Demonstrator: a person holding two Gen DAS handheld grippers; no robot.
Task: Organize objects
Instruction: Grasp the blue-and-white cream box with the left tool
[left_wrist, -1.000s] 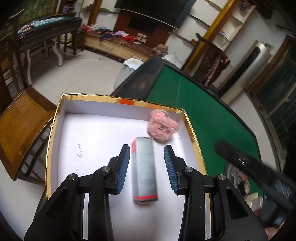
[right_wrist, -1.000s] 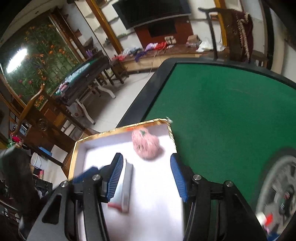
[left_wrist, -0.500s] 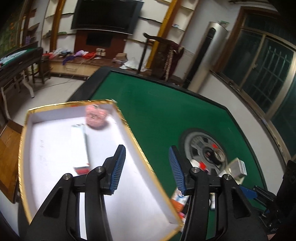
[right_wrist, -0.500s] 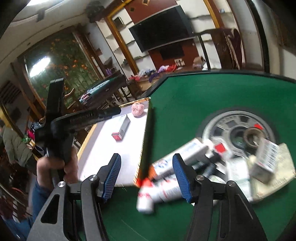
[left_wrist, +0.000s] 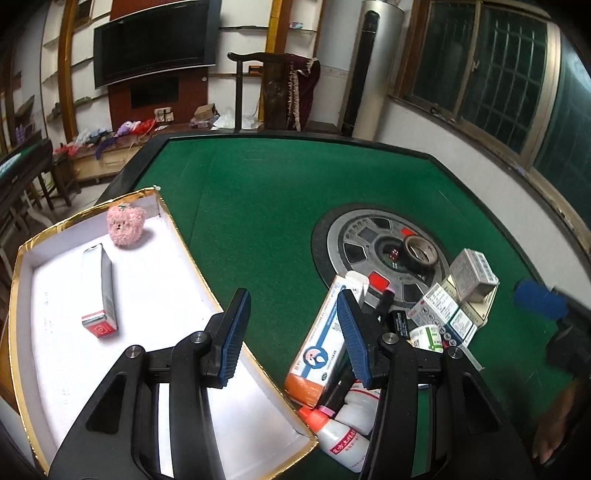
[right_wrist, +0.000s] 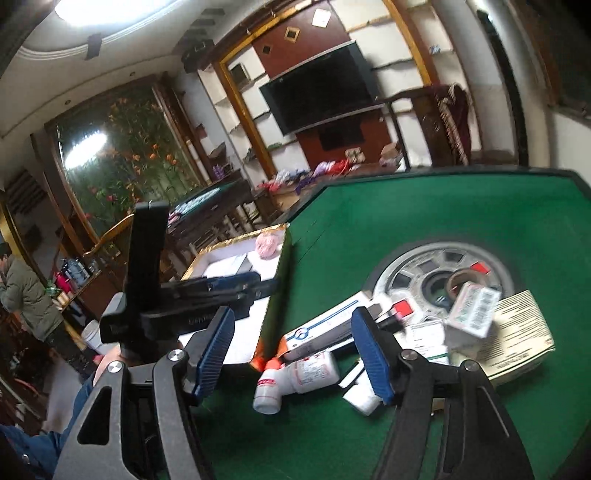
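Note:
A white box with a gold rim (left_wrist: 184, 251) lies at the left of the green table and holds a pink plush toy (left_wrist: 125, 225) and a long grey carton with a red end (left_wrist: 100, 291). My left gripper (left_wrist: 291, 332) is open and empty above the box's right edge. A pile of medicine boxes and bottles lies right of it, with a long white and orange carton (left_wrist: 321, 339) nearest. My right gripper (right_wrist: 291, 347) is open and empty over a white bottle with a red neck (right_wrist: 295, 376). The box also shows in the right wrist view (right_wrist: 236, 254).
A round metal hub (left_wrist: 373, 240) sits in the table's middle with a tape roll (left_wrist: 421, 251) on it. A flat beige carton (right_wrist: 517, 339) lies at the right. The left gripper's body (right_wrist: 184, 295) crosses the right wrist view. Chairs and another table stand beyond.
Both grippers have swung away from the box's inside, to the right, and now face the pile of boxes and bottles. The toy and the grey carton stay in the box.

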